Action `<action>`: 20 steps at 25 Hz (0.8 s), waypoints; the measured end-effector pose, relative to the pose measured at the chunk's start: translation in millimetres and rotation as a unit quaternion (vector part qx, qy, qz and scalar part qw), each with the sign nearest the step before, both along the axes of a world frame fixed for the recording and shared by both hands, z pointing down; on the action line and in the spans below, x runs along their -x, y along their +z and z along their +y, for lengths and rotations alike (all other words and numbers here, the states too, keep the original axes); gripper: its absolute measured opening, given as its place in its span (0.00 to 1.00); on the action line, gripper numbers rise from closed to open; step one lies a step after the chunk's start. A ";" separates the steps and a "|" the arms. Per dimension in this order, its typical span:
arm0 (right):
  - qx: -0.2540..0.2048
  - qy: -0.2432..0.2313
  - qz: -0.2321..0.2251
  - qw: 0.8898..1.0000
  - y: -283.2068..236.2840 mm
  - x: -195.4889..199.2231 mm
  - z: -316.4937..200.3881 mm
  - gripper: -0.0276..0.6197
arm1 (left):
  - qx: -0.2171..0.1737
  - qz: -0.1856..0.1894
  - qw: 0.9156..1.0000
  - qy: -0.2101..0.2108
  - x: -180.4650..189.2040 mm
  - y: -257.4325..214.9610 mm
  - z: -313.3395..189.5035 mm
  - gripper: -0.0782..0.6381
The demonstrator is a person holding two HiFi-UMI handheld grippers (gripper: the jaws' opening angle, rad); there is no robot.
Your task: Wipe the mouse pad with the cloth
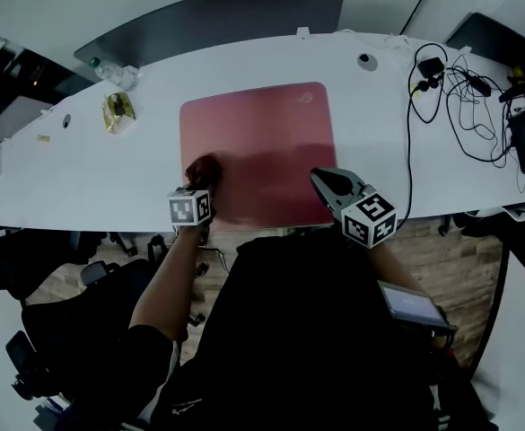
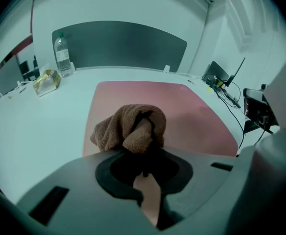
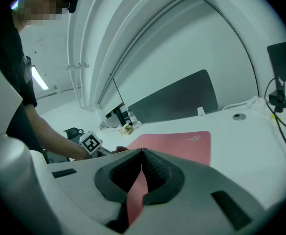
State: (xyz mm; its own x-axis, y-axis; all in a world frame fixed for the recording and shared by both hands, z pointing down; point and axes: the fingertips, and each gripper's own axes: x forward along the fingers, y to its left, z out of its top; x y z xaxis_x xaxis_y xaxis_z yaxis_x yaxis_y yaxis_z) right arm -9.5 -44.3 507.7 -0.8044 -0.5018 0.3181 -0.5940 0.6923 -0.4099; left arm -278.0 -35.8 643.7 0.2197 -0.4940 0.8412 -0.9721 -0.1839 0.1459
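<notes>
A large pink mouse pad (image 1: 262, 146) lies on the white desk (image 1: 109, 164). My left gripper (image 1: 199, 180) is shut on a brown cloth (image 2: 130, 129), which is bunched up and rests on the pad's near left part (image 2: 182, 111). In the head view the cloth (image 1: 205, 169) shows as a dark lump just ahead of the left marker cube. My right gripper (image 1: 325, 182) hovers over the pad's near right corner, jaws shut with nothing between them. The right gripper view shows the pad (image 3: 182, 143) ahead and the left gripper's marker cube (image 3: 90, 142) at left.
A water bottle (image 2: 62, 53) and a yellow wrapped packet (image 2: 46, 82) stand at the desk's far left. Tangled black cables and chargers (image 1: 464, 88) lie at the far right. A dark divider panel (image 1: 217, 21) runs behind the desk. Office chairs (image 1: 29, 268) stand below left.
</notes>
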 end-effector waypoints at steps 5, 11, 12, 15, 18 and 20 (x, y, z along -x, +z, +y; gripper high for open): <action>0.010 -0.003 0.000 1.000 4.1 -18.5 2.8 0.08 | 0.006 0.019 1.000 -0.019 -19.7 1.3 -3.0 0.19; 0.021 0.004 -0.009 1.000 5.3 -40.1 -4.6 0.08 | 0.015 0.030 0.999 -0.011 -51.6 4.7 -5.4 0.19; 0.023 0.006 -0.011 1.000 5.5 -43.0 -6.5 0.08 | 0.017 0.031 0.999 -0.006 -58.2 5.9 -5.5 0.19; 0.024 0.010 -0.016 1.000 6.2 -50.1 -12.2 0.08 | 0.020 0.029 0.999 0.013 -78.4 7.1 -9.0 0.19; 0.025 0.012 -0.018 0.999 7.4 -56.2 -15.4 0.08 | 0.024 0.032 0.999 0.027 -99.8 7.0 -11.3 0.19; 0.025 0.012 -0.017 0.999 8.5 -60.4 -16.3 0.08 | 0.026 0.037 0.998 0.040 -118.4 6.9 -11.6 0.19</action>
State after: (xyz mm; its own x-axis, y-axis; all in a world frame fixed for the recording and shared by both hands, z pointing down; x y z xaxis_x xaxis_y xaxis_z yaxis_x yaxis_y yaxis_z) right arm 50.8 -60.7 516.1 -0.8029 -0.5056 0.3159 -0.5955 0.6555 -0.4644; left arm -159.6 -47.4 650.6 0.3192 -0.4275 0.8458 -0.9406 -0.2515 0.2279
